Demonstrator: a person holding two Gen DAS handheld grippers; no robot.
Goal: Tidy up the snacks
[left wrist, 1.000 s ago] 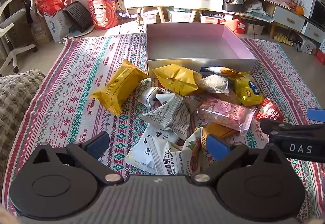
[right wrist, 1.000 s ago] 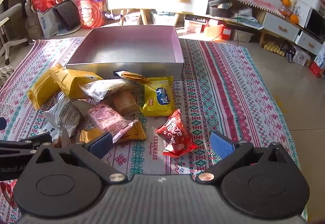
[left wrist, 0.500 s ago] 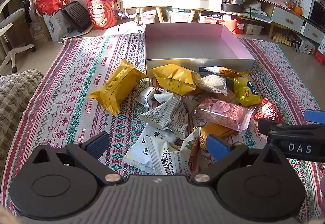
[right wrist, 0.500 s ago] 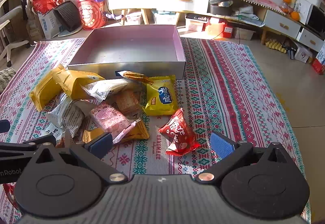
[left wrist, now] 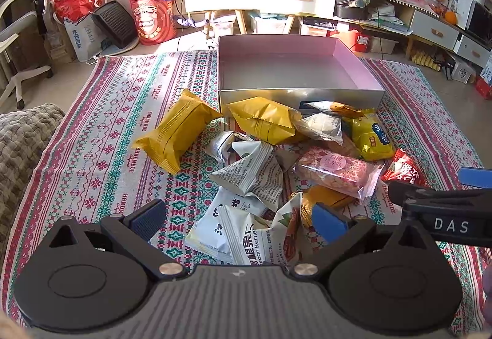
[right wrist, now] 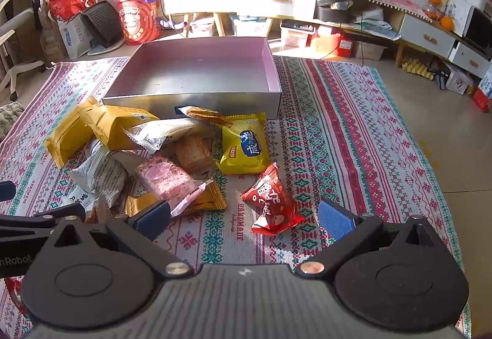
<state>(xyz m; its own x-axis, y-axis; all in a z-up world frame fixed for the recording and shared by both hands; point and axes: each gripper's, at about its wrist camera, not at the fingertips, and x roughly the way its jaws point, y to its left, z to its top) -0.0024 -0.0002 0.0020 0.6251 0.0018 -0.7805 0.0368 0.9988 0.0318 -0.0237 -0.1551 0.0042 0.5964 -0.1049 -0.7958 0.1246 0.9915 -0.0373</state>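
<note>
— Which step was in hand?

— The very first pick, by the look of it. The shallow pink-lined cardboard box point(right wrist: 196, 77) sat empty on the patterned woven rug point(right wrist: 338, 129), and every snack lay outside it, heaped just before its near wall.

— And the grippers?

— Both held nothing. The right gripper point(right wrist: 243, 216) had its jaws spread wide, low over the rug, with the small red foil snack packet point(right wrist: 272, 203) lying between its blue pads point(right wrist: 335, 220). The left gripper point(left wrist: 238, 220) was equally wide, poised above the white nut-kernel packet point(left wrist: 240, 234) at the near edge of the pile.

— So what did the next move call for?

— Probably closing the right gripper on the red packet, since it lay apart from the heap, then lifting it over the box's near wall. The crinkly foil could slip, so a grasp across its middle seemed wise. The two puffed yellow pastry wrappers point(left wrist: 178, 133) would need a wider, gentler grasp.
</note>
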